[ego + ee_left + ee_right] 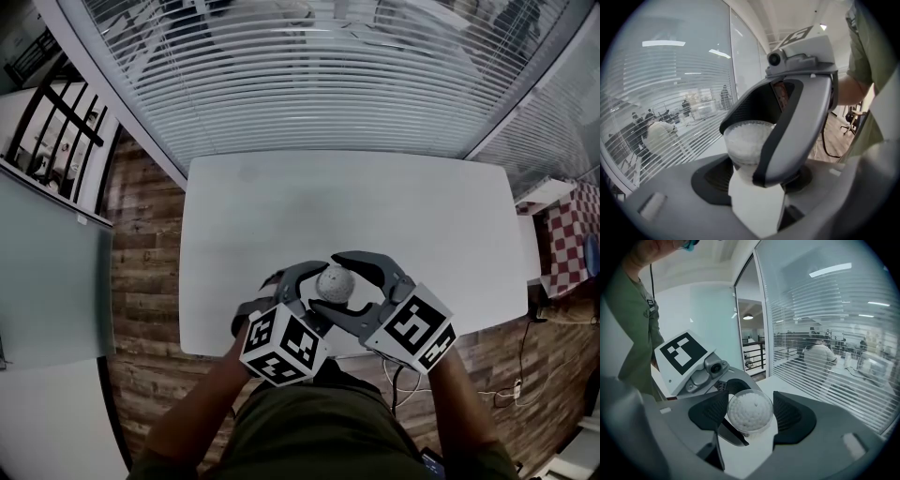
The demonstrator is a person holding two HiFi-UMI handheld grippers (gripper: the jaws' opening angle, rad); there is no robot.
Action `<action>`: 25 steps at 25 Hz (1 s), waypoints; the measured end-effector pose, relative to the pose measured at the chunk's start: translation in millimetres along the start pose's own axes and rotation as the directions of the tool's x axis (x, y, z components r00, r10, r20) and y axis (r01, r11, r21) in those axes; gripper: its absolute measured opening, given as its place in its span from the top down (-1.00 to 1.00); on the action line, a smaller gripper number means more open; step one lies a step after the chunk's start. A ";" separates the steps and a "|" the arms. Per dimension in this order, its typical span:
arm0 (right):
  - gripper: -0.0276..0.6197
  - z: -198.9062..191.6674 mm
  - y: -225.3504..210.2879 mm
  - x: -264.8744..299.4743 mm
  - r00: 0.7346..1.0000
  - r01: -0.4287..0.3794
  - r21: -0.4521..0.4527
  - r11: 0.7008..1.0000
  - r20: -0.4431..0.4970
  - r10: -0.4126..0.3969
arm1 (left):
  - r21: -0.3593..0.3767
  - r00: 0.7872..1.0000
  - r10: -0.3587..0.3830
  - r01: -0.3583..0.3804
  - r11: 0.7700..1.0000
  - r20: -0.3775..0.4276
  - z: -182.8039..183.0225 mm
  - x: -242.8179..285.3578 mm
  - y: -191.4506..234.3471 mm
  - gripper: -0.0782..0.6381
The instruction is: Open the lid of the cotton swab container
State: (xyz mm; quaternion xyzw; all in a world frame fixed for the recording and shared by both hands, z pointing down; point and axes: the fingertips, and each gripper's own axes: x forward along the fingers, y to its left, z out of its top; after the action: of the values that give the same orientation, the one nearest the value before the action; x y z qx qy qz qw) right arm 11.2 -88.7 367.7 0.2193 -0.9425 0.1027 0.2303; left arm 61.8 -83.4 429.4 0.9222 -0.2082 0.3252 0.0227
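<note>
- Presently the cotton swab container (335, 283) is seen roughly upright near the front edge of the table (281, 206). Its body is clamped between the wide-set jaws of the left gripper (757, 177).
- The right gripper (750, 414) is set opposite, with its jaws apart and flanking the lid (750, 405); no press is evident.
- The lid is judged to lie squarely between the right jaws, at the top of the container's axis.

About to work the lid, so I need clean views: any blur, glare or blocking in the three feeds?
Head view: sharp, heavy fisheye bows the blinds; cotton swab container small. Left gripper view: bright window behind, the right gripper covers part of the container, near foreground soft. Right gripper view: clearest, the lid crisp and glare-free.
</note>
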 end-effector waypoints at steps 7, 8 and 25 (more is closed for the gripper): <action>0.04 2.6 -5.5 0.4 1.000 0.020 0.005 1.000 0.016 -0.020 | -0.005 1.000 -0.002 0.002 1.000 0.004 1.0 0.7 3.8 0.03; 0.04 2.6 -5.6 0.5 1.000 0.021 0.005 1.000 0.020 -0.021 | -0.007 1.000 -0.002 0.002 1.000 0.004 1.0 0.7 3.9 0.03; 0.05 15.6 -3.9 -4.6 0.997 0.019 -0.038 0.999 0.079 -0.016 | -0.035 0.999 -0.016 0.017 0.999 0.036 6.7 -5.5 5.8 0.03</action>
State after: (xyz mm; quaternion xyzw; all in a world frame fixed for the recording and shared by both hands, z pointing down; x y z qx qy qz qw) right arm 10.6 -95.0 352.2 0.2271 -0.9507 0.0735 0.1980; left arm 59.6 -87.9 420.2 0.9290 -0.2067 0.3047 0.0379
